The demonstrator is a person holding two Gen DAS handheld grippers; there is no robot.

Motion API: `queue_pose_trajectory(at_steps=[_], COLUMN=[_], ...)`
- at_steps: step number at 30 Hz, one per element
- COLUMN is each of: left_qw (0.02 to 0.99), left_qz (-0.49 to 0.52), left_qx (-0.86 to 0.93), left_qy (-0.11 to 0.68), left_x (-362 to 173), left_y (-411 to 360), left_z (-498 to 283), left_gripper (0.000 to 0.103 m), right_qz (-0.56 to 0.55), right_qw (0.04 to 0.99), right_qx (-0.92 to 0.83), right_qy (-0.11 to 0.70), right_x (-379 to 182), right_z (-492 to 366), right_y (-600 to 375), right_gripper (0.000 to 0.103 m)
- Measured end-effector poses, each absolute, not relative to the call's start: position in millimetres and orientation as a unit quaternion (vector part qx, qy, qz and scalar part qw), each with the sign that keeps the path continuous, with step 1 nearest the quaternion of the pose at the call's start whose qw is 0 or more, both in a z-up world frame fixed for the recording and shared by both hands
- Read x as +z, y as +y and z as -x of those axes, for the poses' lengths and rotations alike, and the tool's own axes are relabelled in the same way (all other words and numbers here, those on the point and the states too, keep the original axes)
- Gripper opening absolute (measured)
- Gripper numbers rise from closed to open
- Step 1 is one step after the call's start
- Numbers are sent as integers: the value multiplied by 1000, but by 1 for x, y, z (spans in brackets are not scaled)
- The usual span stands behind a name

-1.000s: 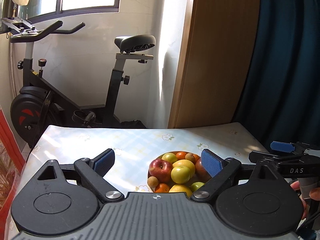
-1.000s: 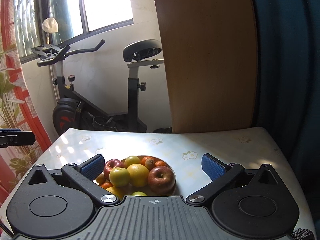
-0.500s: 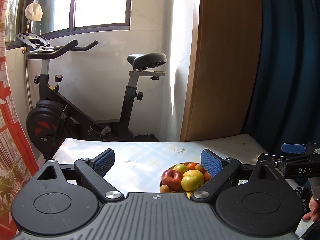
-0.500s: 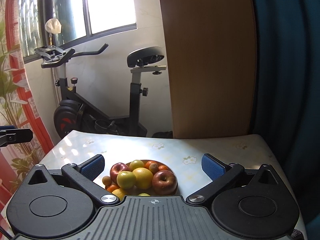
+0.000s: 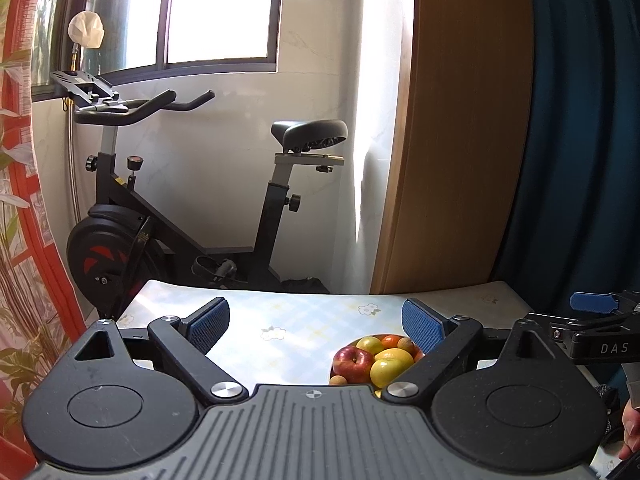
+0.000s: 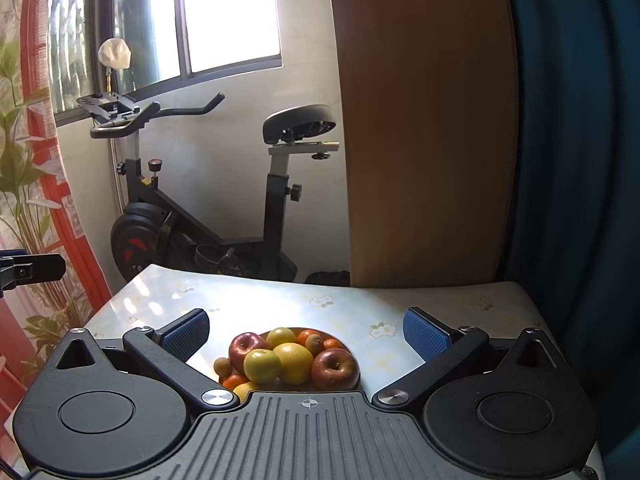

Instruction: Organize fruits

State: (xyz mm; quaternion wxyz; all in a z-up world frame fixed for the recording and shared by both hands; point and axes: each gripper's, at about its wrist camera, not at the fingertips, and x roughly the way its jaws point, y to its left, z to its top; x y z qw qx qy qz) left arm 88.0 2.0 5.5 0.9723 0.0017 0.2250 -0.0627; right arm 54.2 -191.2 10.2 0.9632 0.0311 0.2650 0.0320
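A round plate (image 6: 352, 354) holds a pile of fruit: two red apples (image 6: 335, 369), a yellow-green apple (image 6: 262, 365), a large yellow citrus (image 6: 294, 362), small oranges and small brown fruits. It also shows in the left wrist view (image 5: 376, 360), partly behind my right finger. My left gripper (image 5: 316, 322) is open and empty, raised above the table left of the plate. My right gripper (image 6: 306, 330) is open and empty, raised above and behind the plate. Each gripper shows at the other view's edge.
The table (image 6: 400, 308) has a pale flowered cloth. A black exercise bike (image 5: 192, 216) stands behind it by the window. A wooden panel (image 6: 424, 120) and a dark blue curtain (image 6: 576, 120) are at the back right. A red patterned curtain (image 5: 24, 240) hangs left.
Both grippers have risen and pulled back from the plate, so the fruit sits lower and smaller in both views. The left one has also swung left. Both stayed open.
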Motion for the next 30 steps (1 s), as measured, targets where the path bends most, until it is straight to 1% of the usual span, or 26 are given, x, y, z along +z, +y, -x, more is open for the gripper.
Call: queue_pose_trajectory(at_steps=[30], left_qw=[970], left_qz=[-3], left_qx=[-65], left_qy=[235], left_x=[7], left_y=[-1], left_z=[-86], left_gripper=[95], right_qz=[-31], right_qw=[964], right_qx=[33], right_qy=[264], right_x=[12], right_z=[-53], right_y=[-191], right_gripper=[103])
